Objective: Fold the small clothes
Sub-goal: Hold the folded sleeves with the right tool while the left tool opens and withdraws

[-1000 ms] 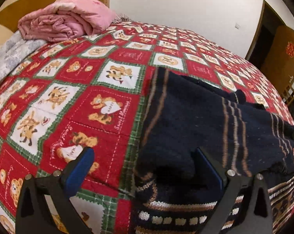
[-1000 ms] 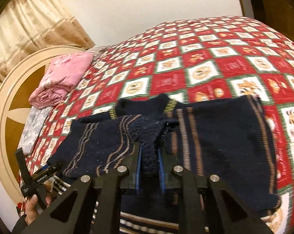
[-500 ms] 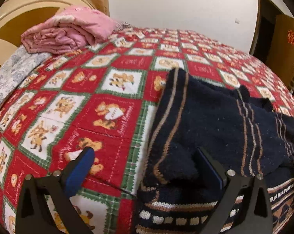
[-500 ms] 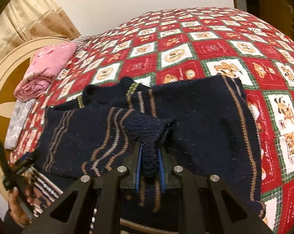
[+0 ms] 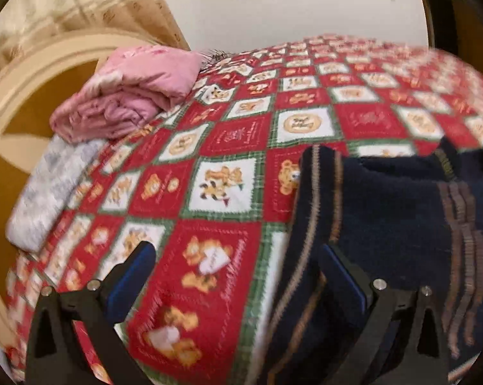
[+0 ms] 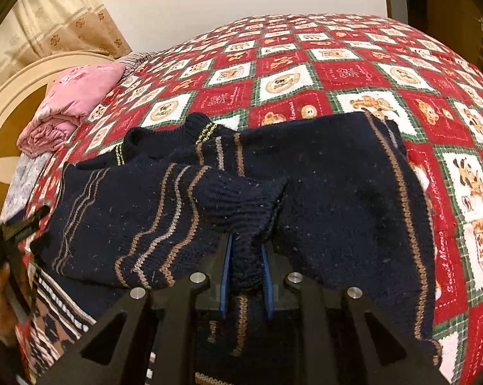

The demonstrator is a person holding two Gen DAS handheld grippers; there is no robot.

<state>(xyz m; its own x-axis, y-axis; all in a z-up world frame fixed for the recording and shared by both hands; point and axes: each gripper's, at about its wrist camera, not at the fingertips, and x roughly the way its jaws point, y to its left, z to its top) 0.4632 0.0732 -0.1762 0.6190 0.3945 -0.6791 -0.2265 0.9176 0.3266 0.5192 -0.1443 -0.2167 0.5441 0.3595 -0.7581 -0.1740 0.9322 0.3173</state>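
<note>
A small navy knitted sweater [image 6: 331,192] with tan stripes lies on the red patchwork bedspread [image 6: 305,64]. One sleeve is folded across its body. My right gripper [image 6: 245,250] is shut on the ribbed sleeve cuff [image 6: 241,205], held over the sweater's middle. In the left wrist view the sweater [image 5: 395,218] fills the lower right. My left gripper [image 5: 235,276] is open and empty; its right finger [image 5: 340,276] is over the sweater's left edge, its left finger [image 5: 129,279] over the bedspread. The left gripper also shows at the far left of the right wrist view [image 6: 13,234].
A folded pink quilt [image 5: 126,96] and a grey-white pillow [image 5: 49,186] lie by the cream headboard [image 5: 26,73]. A patterned knit garment [image 6: 55,314] lies at the near edge under the sweater. A curtain [image 6: 49,22] hangs behind.
My right gripper has drawn the sleeve cuff further across the sweater's body. My left gripper, still open, has swung left, so the headboard and pillow now show more.
</note>
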